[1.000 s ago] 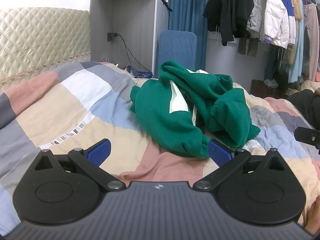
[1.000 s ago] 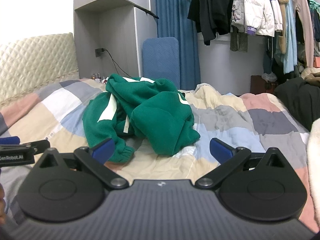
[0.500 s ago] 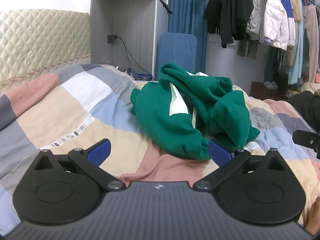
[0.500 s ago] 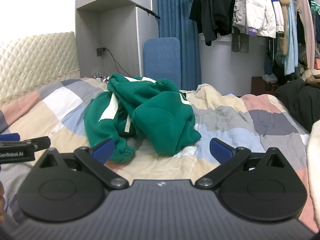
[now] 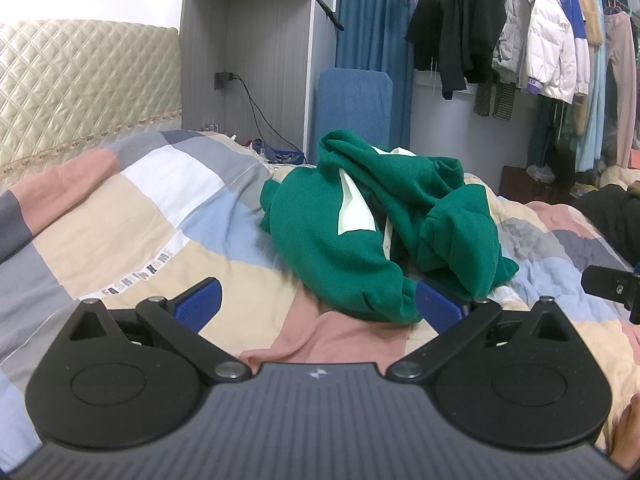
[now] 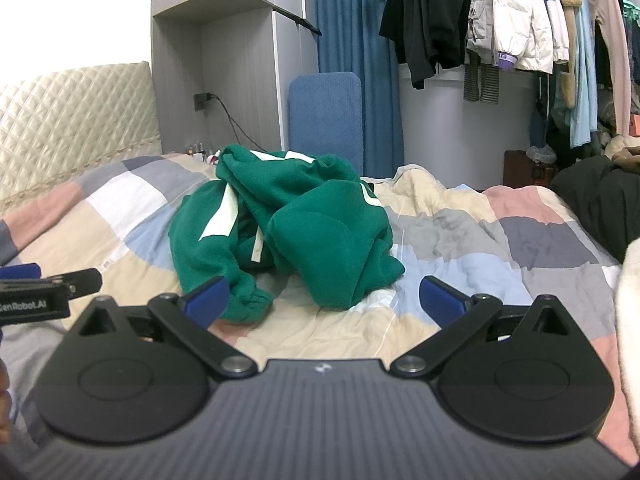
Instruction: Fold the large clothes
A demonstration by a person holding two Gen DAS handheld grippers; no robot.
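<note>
- We find the left gripper [image 5: 318,306] spread wide with nothing between its blue pads; the right-hand pad sits just at the near hem of the garment, and we cannot tell whether it touches.
- We find the right gripper [image 6: 326,300] equally wide and empty, its left pad close to a cuff, no contact established.
- The green sweatshirt [image 5: 380,228] lies in a crumpled heap on the patchwork quilt [image 5: 132,216], near the middle of the bed, directly ahead of both tools; white panels and a drawcord show among the folds.
- We judge the task at its opening step: approach, with no grasp made and no fold begun.
- In our judgement the next move calls for each tool to take a separate edge, such as hem or shoulder, and to draw the heap out flat before any fold.
- Further off, a quilted headboard [image 5: 80,92] stands at the left and hanging coats [image 6: 500,16] at the right, well apart from the work.
</note>
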